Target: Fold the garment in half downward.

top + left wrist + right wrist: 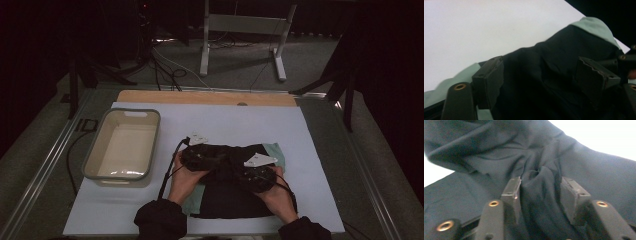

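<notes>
High view showed the black cloth (pixel 227 192) lying on the white mat (pixel 215 125), over a green cloth (pixel 276 152). Both hands lay low on it. The right gripper (pixel 540 187) pinched a fold; the left gripper (pixel 544 75) stood wide apart.

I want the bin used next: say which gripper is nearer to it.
Left. The left gripper is over the black cloth, just right of the bin; the right gripper is farther right.

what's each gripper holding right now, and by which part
The right gripper pinches a bunched fold of the black cloth. The left gripper is open astride the cloth, holding nothing.
</notes>
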### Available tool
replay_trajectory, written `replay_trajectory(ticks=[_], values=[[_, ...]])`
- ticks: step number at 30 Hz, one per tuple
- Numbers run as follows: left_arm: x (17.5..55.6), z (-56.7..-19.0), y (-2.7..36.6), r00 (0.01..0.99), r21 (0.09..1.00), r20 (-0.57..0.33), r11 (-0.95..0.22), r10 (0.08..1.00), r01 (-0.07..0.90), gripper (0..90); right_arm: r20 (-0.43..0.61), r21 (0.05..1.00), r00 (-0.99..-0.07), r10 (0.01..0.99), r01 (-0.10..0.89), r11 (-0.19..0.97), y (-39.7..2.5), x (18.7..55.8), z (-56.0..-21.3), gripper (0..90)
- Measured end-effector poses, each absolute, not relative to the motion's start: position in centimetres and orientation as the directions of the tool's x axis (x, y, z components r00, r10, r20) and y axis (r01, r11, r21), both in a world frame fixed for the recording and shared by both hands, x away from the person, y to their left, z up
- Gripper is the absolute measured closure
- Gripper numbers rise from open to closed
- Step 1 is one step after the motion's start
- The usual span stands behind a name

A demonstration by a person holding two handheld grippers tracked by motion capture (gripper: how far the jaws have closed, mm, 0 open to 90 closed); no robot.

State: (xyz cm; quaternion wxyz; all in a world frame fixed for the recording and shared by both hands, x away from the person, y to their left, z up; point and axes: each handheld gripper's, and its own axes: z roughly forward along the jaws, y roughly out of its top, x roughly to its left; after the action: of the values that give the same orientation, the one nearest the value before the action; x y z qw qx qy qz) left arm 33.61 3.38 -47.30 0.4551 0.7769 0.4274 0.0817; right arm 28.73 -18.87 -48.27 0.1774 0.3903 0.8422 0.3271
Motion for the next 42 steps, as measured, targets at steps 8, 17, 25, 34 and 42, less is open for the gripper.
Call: replay_trajectory(ticks=[8,17,25,34,42], values=[[33.4,-48.1,2.5,0.651,0.743,-0.236,-0.298,0.721,0.599,50.7,-0.029,0.715,-0.583,0.812,0.556,0.424,-20.5,28.9,-47.7,65.0],[32.7,-47.9,2.2,0.707,0.749,-0.232,-0.341,0.668,0.567,88.6,-0.025,0.728,-0.549,0.835,0.563,0.392,-21.0,29.2,-47.4,56.1],[32.4,-47.6,2.3,0.710,0.756,-0.233,-0.336,0.664,0.562,88.7,-0.028,0.756,-0.604,0.796,0.508,0.412,-19.8,28.7,-46.7,50.6],[32.4,-47.5,2.5,0.704,0.762,-0.242,-0.319,0.667,0.564,88.9,-0.028,0.751,-0.673,0.739,0.474,0.460,-19.0,28.3,-46.9,52.6],[32.1,-47.4,2.6,0.707,0.770,-0.262,-0.299,0.657,0.564,88.9,-0.054,0.705,-0.674,0.736,0.496,0.506,-19.0,28.7,-47.9,55.4]])
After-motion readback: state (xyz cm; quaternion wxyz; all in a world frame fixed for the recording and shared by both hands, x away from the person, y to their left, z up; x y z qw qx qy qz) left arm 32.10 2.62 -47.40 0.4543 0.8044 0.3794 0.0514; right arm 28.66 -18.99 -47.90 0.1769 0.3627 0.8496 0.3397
